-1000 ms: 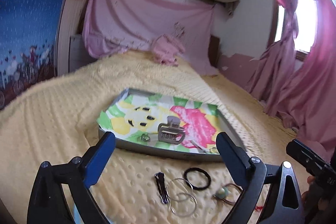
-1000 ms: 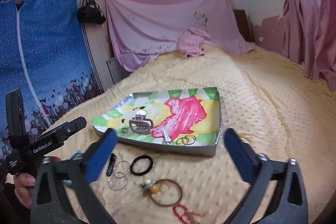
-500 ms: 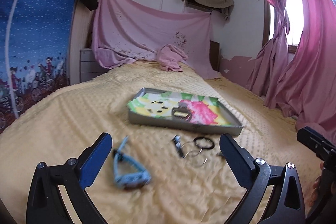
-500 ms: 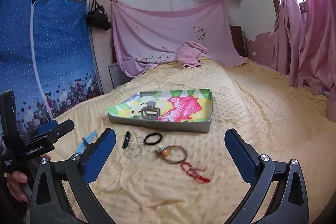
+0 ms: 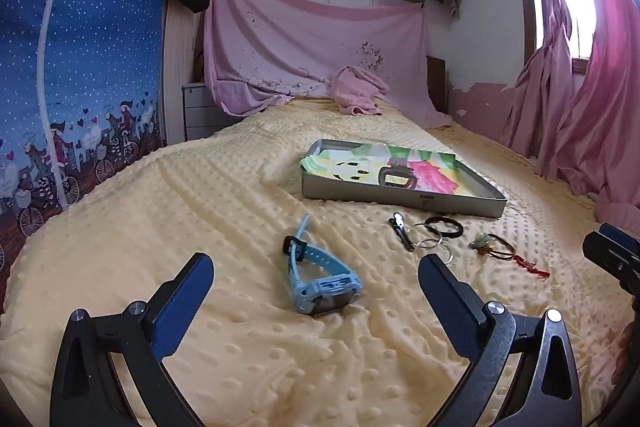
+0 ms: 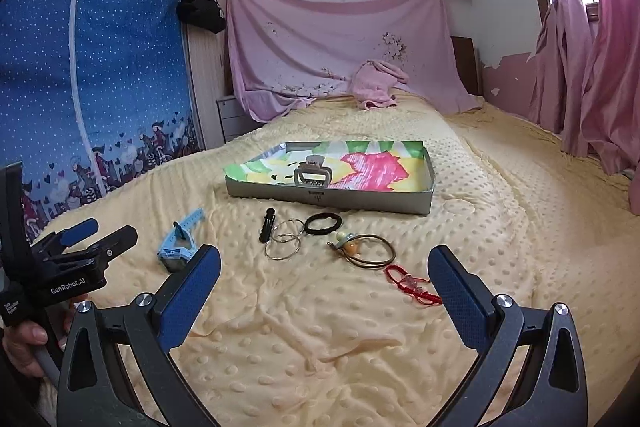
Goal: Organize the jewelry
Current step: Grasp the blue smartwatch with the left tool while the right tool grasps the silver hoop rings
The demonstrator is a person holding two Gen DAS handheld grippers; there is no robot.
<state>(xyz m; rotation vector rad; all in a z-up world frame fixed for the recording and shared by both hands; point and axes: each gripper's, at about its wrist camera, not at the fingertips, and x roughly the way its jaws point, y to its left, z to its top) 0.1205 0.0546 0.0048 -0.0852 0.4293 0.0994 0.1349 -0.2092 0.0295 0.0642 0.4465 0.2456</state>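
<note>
A shallow grey tray (image 5: 400,195) (image 6: 328,195) with a colourful lining lies on the yellow bedspread, a grey hair claw (image 6: 313,175) inside it. In front of it lie a light blue watch (image 5: 320,279) (image 6: 178,241), a black clip (image 6: 267,223), thin metal hoops (image 6: 286,241), a black hair tie (image 6: 322,223), a brown bracelet with beads (image 6: 366,249) and a red cord bracelet (image 6: 412,283). My left gripper (image 5: 316,283) is open, just short of the watch. My right gripper (image 6: 324,271) is open and empty, near the bracelets.
The bedspread (image 6: 500,227) fills the foreground. A pink cloth bundle (image 5: 356,91) lies at the head of the bed. Pink curtains (image 5: 580,107) hang at the right, and a blue wardrobe cover (image 5: 80,67) and a small drawer unit (image 5: 200,115) stand at the left.
Both grippers have drawn back from the tray and dropped lower. The blue watch has come into the left wrist view, and the red cord bracelet shows fully in the right one.
</note>
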